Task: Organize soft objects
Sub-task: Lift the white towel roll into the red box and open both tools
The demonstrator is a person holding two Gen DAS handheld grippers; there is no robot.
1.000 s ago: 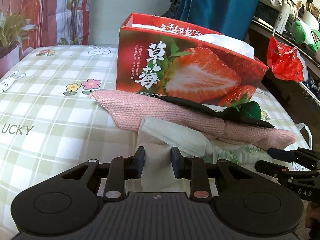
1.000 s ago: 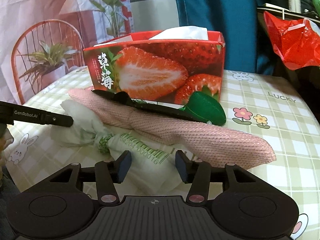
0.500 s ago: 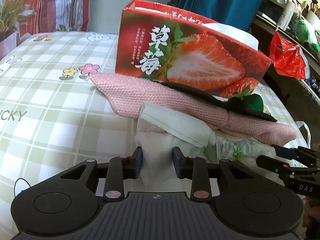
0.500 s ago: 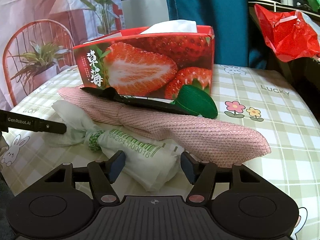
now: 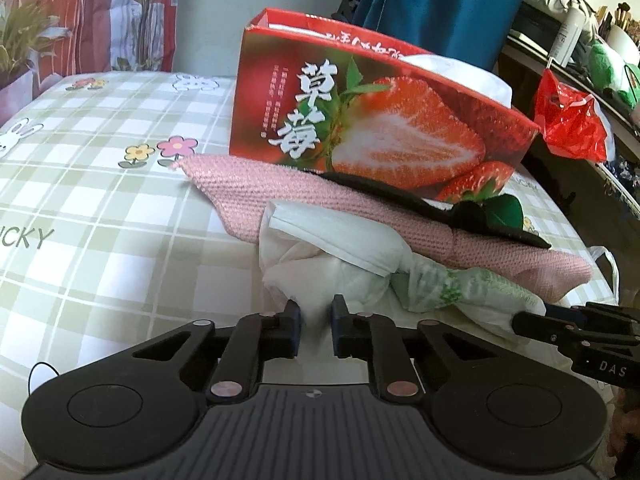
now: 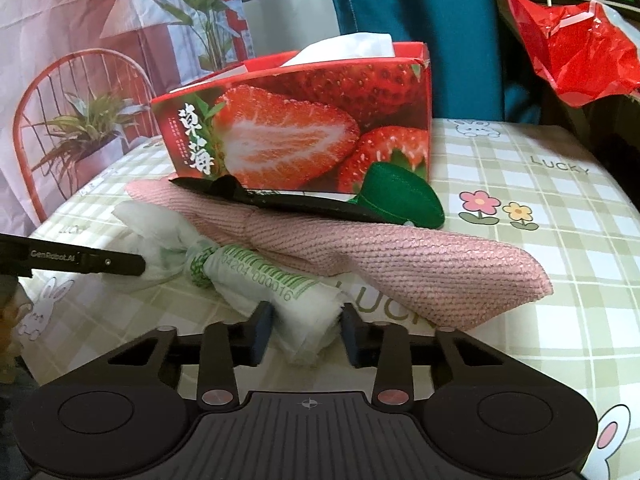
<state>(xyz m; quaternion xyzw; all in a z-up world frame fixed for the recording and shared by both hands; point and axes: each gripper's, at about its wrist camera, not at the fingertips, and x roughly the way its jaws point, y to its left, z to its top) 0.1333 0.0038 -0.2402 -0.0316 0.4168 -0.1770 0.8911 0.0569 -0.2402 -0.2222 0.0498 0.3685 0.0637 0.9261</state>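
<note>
Home: checked tablecloth (image 5: 100, 200), strawberry tissue box (image 6: 296, 136), cluttered shelf (image 5: 580, 52).

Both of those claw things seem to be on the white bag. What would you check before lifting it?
1. Left gripper on the knotted end of the white plastic bag: ok, the jaws sit narrow with film between them.
2. Right gripper on the printed end: the jaws straddle it; firm pinch cannot tell.
3. Bag free of the pink knitted cloth: not ok, the cloth lies against it.
4. Black and green item resting on the cloth: not ok, it may slide if the cloth shifts.
5. Strawberry box has space inside: cannot tell, something white sticks out of the top.
</note>
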